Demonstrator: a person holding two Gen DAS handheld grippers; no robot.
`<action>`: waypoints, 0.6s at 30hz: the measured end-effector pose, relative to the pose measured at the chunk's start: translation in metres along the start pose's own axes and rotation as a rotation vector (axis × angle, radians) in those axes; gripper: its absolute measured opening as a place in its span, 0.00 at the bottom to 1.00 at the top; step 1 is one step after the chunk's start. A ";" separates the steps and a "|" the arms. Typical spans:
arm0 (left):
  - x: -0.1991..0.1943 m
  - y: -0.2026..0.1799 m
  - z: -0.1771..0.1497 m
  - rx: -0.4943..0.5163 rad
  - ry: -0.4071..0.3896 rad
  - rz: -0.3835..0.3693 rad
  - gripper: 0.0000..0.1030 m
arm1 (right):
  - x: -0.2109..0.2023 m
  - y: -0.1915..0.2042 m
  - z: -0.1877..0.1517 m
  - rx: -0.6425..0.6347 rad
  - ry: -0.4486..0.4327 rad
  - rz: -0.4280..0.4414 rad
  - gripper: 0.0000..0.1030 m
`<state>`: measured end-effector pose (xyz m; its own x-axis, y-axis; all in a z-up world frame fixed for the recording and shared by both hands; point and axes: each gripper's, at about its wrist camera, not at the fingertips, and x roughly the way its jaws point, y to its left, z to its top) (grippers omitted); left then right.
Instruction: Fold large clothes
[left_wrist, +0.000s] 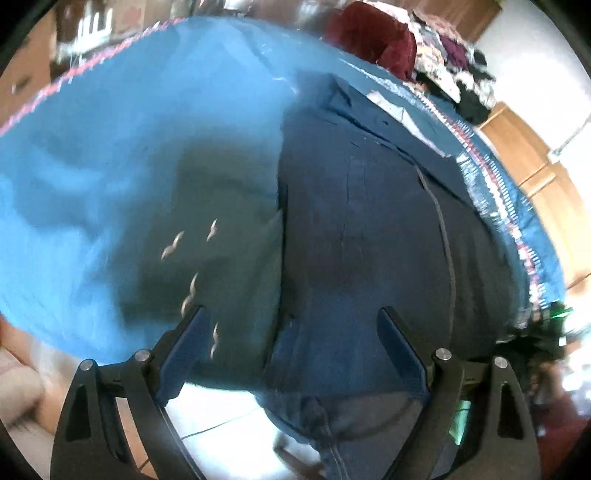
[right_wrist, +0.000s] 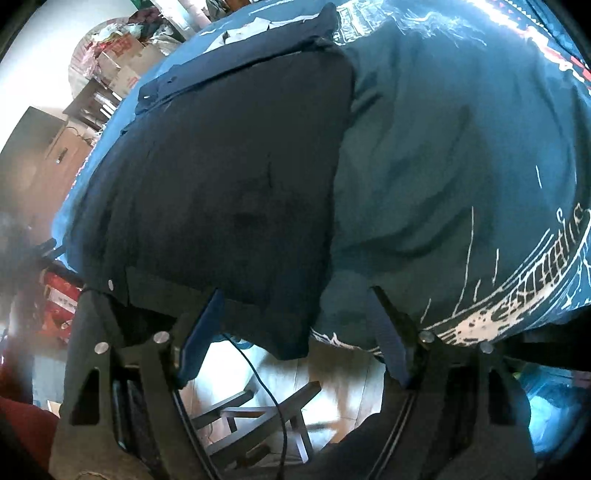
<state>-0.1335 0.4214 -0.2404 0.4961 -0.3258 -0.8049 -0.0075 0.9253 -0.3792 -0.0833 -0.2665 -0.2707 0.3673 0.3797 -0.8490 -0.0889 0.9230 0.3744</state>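
Lying on blue bedspread (left_wrist: 129, 122): folded navy shirt (left_wrist: 369, 229), unboxed.

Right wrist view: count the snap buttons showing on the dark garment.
2: one snap near the far collar end, one snap at the near hem by the left finger. Folds may hide others.

A blue patterned bedspread (left_wrist: 122, 122) covers the surface; a maroon cushion (left_wrist: 373, 37) beyond; cardboard boxes (right_wrist: 122, 62) stacked behind.

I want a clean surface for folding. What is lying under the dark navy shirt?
Under the dark navy shirt lies a blue printed cloth, spread out past it on both sides. Whatever supports that cloth is covered, as is anything directly beneath the shirt.
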 end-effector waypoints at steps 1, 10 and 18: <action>-0.002 0.002 -0.003 -0.008 0.001 -0.009 0.90 | 0.000 -0.001 0.000 0.002 0.002 0.000 0.75; 0.015 -0.016 -0.017 0.082 0.074 -0.030 0.68 | 0.003 0.000 -0.009 0.008 0.010 0.013 0.75; 0.030 -0.028 -0.014 0.117 0.083 -0.023 0.40 | 0.009 -0.001 -0.019 -0.014 0.043 0.011 0.71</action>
<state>-0.1309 0.3832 -0.2608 0.4212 -0.3577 -0.8335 0.1067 0.9321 -0.3461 -0.0974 -0.2629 -0.2861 0.3264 0.3916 -0.8603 -0.1057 0.9195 0.3785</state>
